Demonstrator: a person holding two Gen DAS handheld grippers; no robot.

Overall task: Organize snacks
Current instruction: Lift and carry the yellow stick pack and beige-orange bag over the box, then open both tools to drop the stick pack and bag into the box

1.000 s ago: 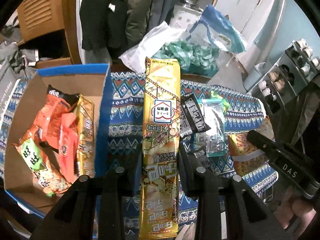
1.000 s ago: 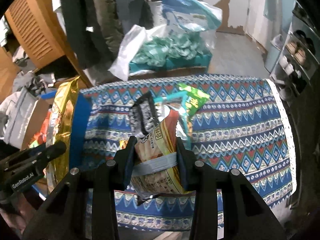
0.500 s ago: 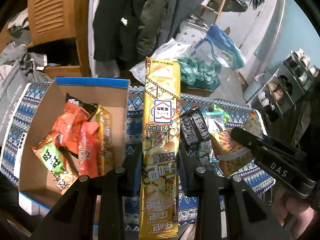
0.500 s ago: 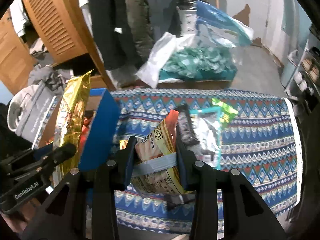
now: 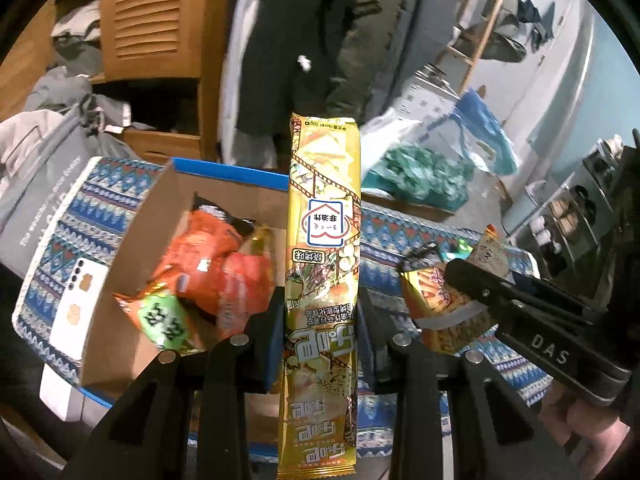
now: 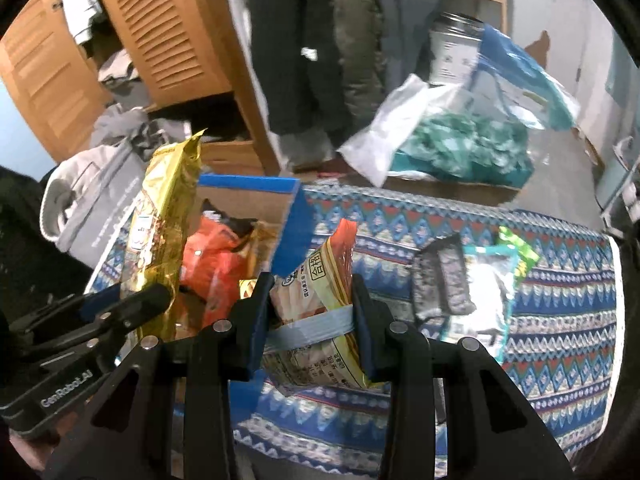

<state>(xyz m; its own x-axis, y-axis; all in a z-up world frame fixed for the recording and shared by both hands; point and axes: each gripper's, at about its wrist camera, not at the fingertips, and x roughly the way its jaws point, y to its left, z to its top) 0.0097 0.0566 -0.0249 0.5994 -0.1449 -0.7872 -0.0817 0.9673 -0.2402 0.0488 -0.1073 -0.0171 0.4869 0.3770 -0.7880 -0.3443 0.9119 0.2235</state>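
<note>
Snacks fill both my grippers: my left gripper pinches a long gold snack packet upright at frame centre, beside the cardboard box at left. My right gripper clamps an orange-and-yellow snack bag at lower centre, above the patterned cloth.

Dim indoor light, blurred background, fisheye edges dark and curved

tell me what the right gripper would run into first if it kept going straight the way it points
Probably the blue right wall of the cardboard box: it stands just beyond the tip of the orange snack packet that the right gripper holds. Depth is hard to judge, so the packet might pass beside it.
</note>
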